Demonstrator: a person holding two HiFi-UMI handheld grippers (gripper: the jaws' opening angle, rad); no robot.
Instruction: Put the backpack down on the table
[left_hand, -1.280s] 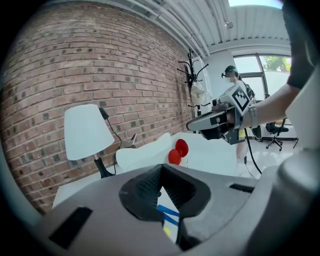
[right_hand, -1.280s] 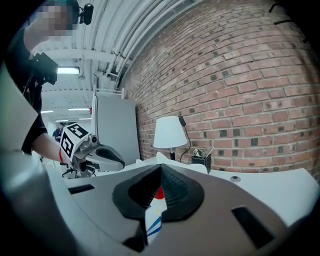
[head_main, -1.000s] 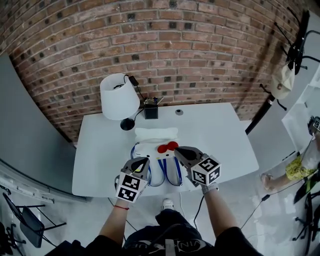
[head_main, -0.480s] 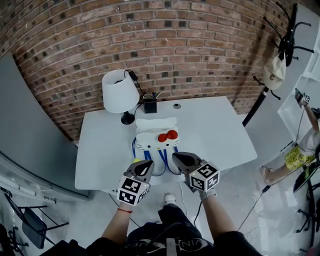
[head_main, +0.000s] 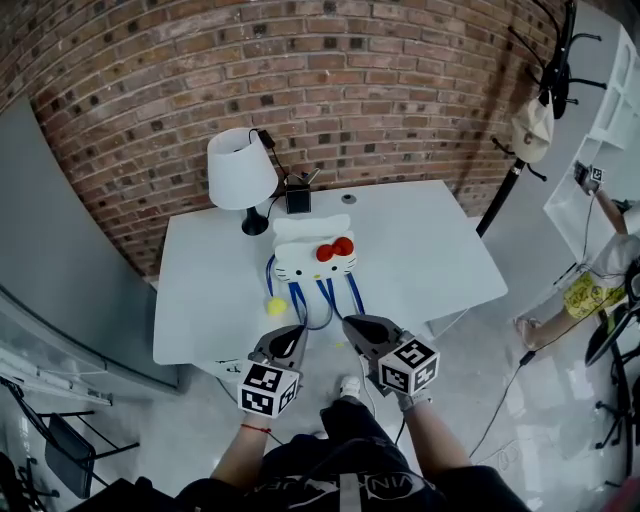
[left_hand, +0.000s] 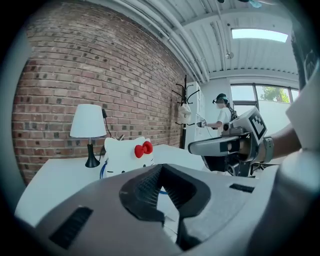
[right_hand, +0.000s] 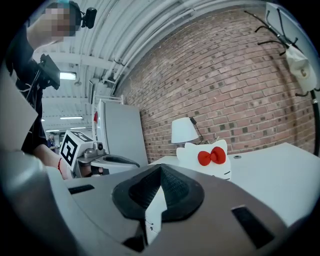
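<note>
White cat-face backpack (head_main: 314, 258) sits on white table (head_main: 430, 250), well apart from your left gripper (head_main: 296, 332) and right gripper (head_main: 349, 323), both level, jaws pressed together.

**Head view:** the coat rack (head_main: 553, 62) is cut off by the top edge, and a second person (head_main: 600, 275) by the right edge. The small dark object (head_main: 297, 198) behind the backpack (head_main: 312, 252) and the yellow item (head_main: 275, 306) beside its blue straps are too small to identify.

**Left gripper view:** the body of the left gripper (left_hand: 162, 170) hides the backpack's lower part.

**Right gripper view:** the backpack hides the base of the lamp (right_hand: 184, 131).
</note>
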